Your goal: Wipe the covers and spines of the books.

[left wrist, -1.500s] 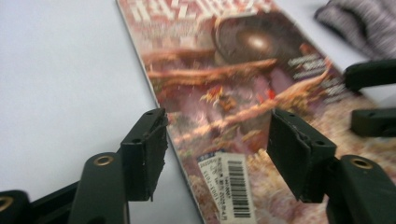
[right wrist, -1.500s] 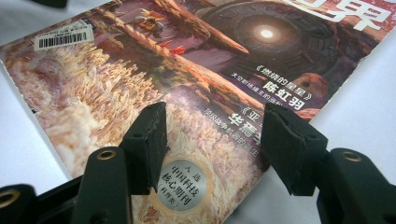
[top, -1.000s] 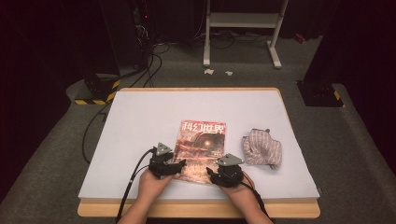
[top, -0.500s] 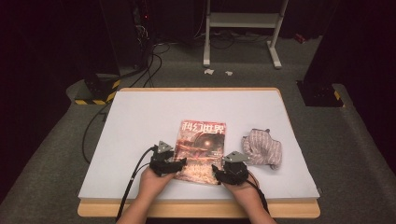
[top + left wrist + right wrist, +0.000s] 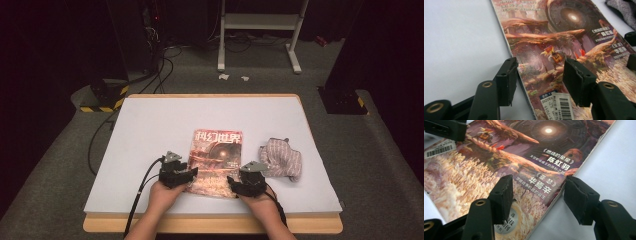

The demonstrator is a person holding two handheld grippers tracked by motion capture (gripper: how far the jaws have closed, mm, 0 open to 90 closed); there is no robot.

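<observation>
Glossy and red-brown, the magazine (image 5: 215, 161) lies flat on the white surface (image 5: 150, 130), near the middle of its front edge. Since a second ago the right gripper (image 5: 234, 183) has slid in from beside the cover; its wide-apart jaws now straddle the magazine's near right corner, one over the printed page, one over bare surface. The left gripper (image 5: 192, 176) has stayed put, jaws spread across the near left edge by the barcode sticker (image 5: 562, 105). A crumpled striped cloth (image 5: 281, 158) rests unmoved toward the right edge.
</observation>
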